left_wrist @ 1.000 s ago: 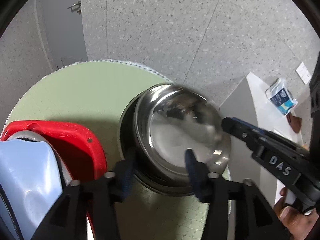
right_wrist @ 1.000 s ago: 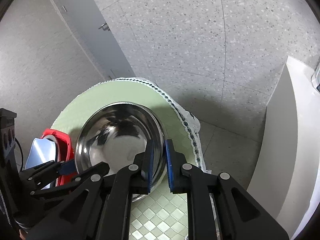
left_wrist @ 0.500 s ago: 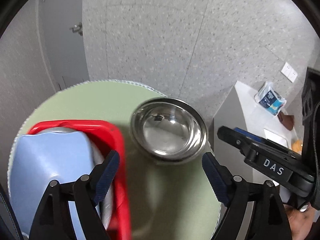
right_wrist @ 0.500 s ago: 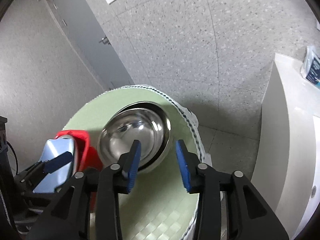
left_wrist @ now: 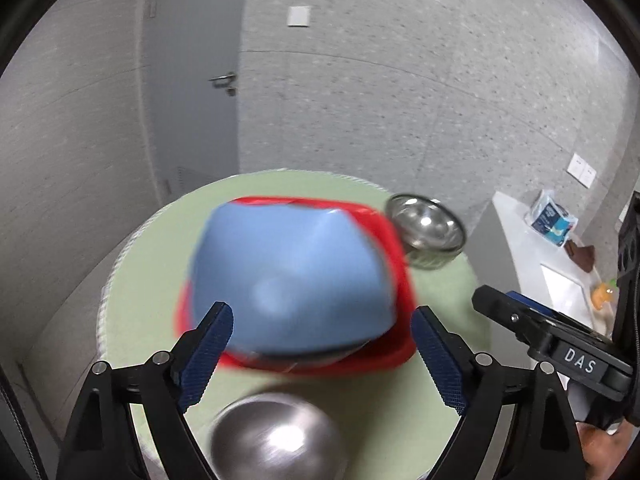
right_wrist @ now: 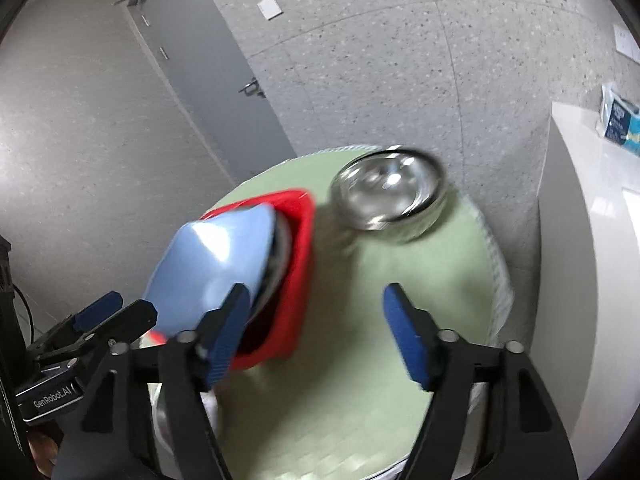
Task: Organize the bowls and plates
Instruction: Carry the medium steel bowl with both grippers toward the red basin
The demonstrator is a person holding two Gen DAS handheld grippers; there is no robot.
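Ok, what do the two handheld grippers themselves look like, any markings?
The left gripper and right gripper are both black angular frames with silver pivot screws and ribbed blue pads on the fingers. The right one's side reads "DAS" in white; the left one's body reads "GenRobot.AI". A thin black cable runs at the right view's left edge.

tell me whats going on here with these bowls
A person is sorting dishes on a round green table with two handheld grippers. Both the left gripper and right gripper have just been opening and hold nothing. A steel bowl sits alone near the far edge, beside a red tray with a blue dish in it.
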